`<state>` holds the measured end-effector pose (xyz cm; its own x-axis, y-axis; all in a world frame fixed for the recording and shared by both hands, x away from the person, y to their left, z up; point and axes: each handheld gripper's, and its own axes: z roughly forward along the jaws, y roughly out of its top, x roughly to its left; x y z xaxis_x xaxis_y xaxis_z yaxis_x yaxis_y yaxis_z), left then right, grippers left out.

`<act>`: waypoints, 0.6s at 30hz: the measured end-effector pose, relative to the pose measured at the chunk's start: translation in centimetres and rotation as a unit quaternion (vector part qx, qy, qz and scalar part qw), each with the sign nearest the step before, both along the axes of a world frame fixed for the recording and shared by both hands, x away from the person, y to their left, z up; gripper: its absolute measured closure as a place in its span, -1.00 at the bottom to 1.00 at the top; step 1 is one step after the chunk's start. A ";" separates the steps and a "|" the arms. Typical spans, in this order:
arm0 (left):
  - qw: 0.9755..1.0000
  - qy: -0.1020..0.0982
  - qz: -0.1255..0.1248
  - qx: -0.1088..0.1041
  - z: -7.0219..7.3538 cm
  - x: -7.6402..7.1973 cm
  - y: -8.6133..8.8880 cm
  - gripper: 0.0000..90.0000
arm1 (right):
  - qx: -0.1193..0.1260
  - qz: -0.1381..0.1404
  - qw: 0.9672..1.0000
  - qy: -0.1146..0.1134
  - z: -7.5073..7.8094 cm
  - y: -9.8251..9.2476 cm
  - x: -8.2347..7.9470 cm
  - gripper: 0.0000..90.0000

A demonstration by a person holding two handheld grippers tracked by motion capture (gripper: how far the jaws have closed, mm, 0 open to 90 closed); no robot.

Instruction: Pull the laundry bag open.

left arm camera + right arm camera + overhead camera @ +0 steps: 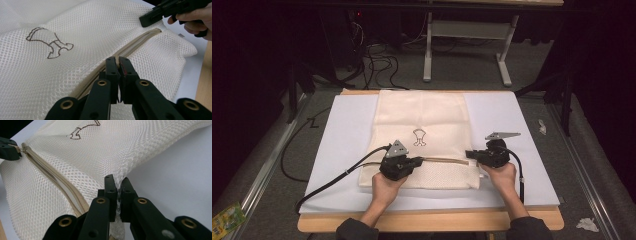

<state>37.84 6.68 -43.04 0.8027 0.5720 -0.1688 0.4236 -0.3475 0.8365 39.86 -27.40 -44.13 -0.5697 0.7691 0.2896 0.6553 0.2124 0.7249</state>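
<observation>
A cream mesh bag with a small brown drawing lies flat on the white sheet. Its beige zipper runs across near the front edge. My left gripper is shut on the zipper pull, partway along the zipper. My right gripper is shut on the mesh at the bag's right edge, where the zipper ends. In the right gripper view the jaws pinch a fold of mesh, and the zipper runs off toward the left gripper.
The white sheet covers a wooden table, whose bare front edge shows by the person's forearms. Each gripper trails a black cable. On the floor lie cables, a yellow packet and crumpled paper. A white table frame stands behind.
</observation>
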 end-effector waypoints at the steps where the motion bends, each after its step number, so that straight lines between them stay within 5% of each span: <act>1: 1.000 0.000 0.000 0.001 0.0 0.0 0.0 0.94 | -0.001 0.000 1.000 -0.001 0.0 0.1 0.0 0.96; 18: 1.000 0.001 -0.002 0.001 0.1 -0.4 0.5 0.94 | -0.002 0.010 1.000 0.002 -0.2 0.5 0.2 0.96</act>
<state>37.48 7.21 -42.92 0.8050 0.5686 -0.1691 0.4234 -0.3510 0.8352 40.02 -26.90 -44.29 -0.5830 0.7594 0.2889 0.6546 0.2284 0.7207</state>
